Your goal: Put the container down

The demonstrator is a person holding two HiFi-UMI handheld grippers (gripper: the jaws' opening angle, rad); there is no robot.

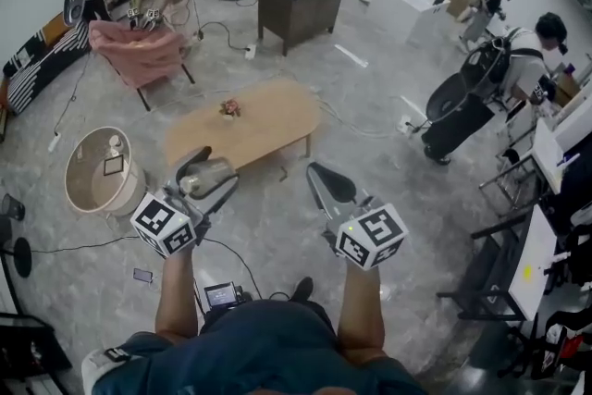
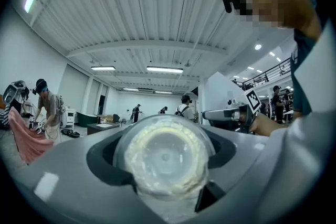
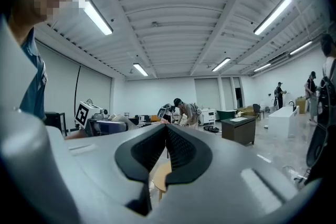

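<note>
A clear round container with a yellowish ring inside lies between the jaws of my left gripper, which is shut on it and held level above the floor. In the left gripper view the container fills the space between the grey jaws of the left gripper, its round end facing the camera. My right gripper is held level beside it, shut with nothing in it; its ribbed pads meet in the right gripper view. A low wooden table stands just ahead of both grippers.
A small flower pot sits on the wooden table. A round white tub stands to the left, a pink armchair beyond it, a dark cabinet further back. Cables cross the floor. Desks and a person are at the right.
</note>
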